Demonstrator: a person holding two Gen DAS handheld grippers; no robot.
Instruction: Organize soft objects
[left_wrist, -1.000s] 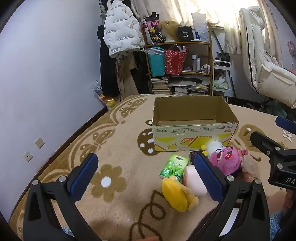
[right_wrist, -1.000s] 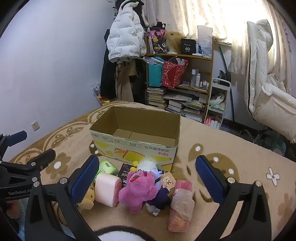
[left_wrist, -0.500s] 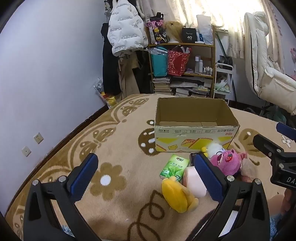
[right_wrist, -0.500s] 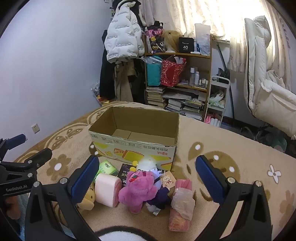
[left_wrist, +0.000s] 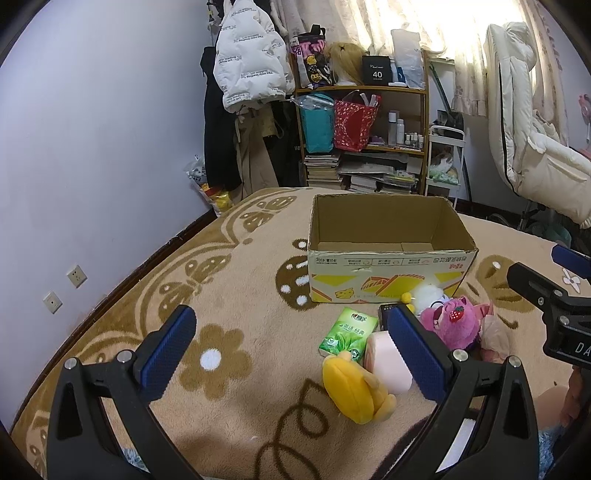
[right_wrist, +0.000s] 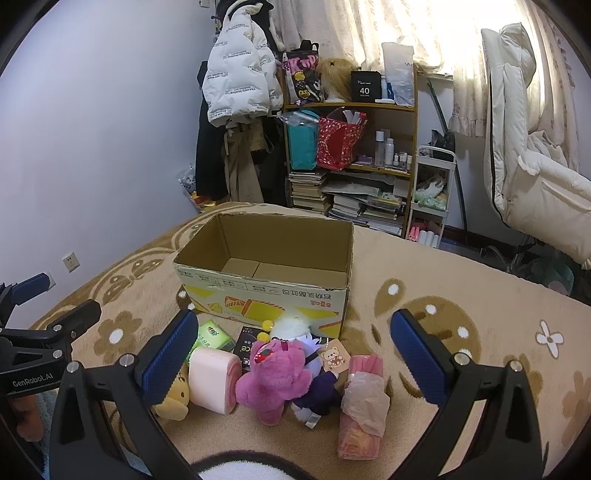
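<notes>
An empty cardboard box (left_wrist: 388, 266) (right_wrist: 269, 295) stands open on the patterned carpet. In front of it lies a row of soft things: a yellow plush (left_wrist: 354, 387) (right_wrist: 173, 402), a pink roll (left_wrist: 386, 363) (right_wrist: 212, 380), a green tissue pack (left_wrist: 349, 332) (right_wrist: 212, 334), a pink plush bear (left_wrist: 456, 326) (right_wrist: 273, 376), a white plush (left_wrist: 428, 295) (right_wrist: 291, 326) and a pink bag bundle (right_wrist: 362, 398). My left gripper (left_wrist: 291, 354) hovers open, left of the row. My right gripper (right_wrist: 293, 356) hovers open above the row, holding nothing.
A cluttered wooden shelf (right_wrist: 351, 155) with books and bags stands behind the box, with coats (right_wrist: 240, 85) hanging to its left. A white quilt (right_wrist: 535, 147) drapes at the right. The wall (left_wrist: 92, 147) runs along the carpet's left edge. A dark pack (right_wrist: 247, 345) lies by the box.
Both cameras have tilted up a little, so the box and toys sit slightly lower in view. Nothing has been grasped or moved.
</notes>
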